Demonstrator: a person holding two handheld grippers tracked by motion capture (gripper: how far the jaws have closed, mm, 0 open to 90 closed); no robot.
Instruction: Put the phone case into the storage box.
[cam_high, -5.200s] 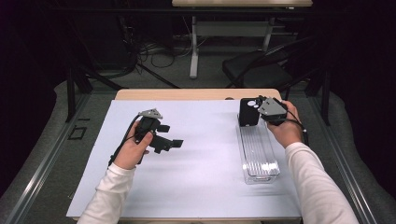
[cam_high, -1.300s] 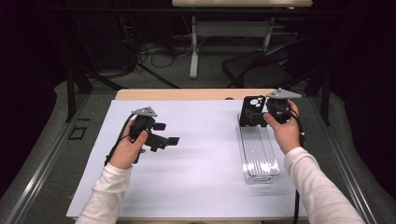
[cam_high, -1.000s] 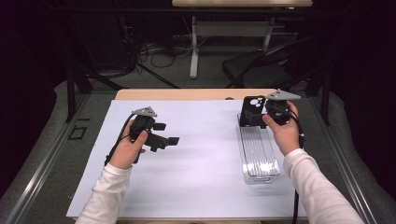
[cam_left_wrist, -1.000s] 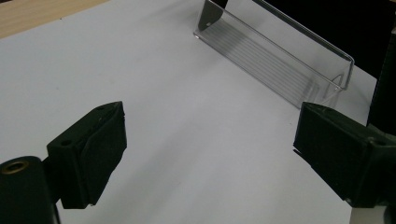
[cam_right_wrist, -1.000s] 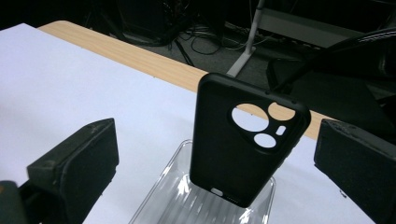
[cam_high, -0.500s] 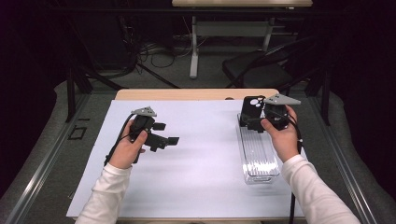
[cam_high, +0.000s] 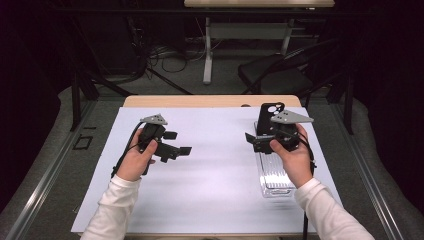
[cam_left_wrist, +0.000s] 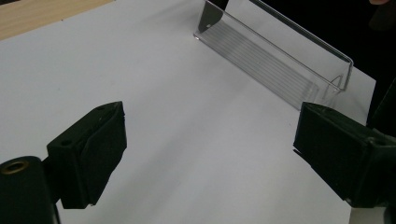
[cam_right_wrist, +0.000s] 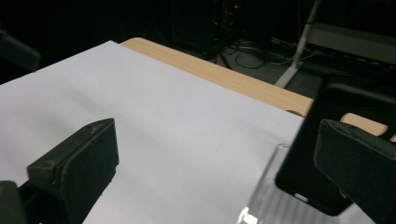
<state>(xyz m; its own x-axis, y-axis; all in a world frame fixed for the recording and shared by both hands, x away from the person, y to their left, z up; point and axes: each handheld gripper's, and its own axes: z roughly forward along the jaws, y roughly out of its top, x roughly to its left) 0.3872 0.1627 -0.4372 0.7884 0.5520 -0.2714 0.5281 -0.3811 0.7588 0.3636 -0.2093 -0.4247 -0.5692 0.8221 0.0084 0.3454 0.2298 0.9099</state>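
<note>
A black phone case with round camera cut-outs stands upright at the far end of a clear ribbed plastic tray on the right side of the white sheet covering the table. The right gripper hovers just before the case, jaws wide apart and empty; in the right gripper view the case sits behind its right-hand jaw. The left gripper, also spread and empty, hangs well apart.
</note>
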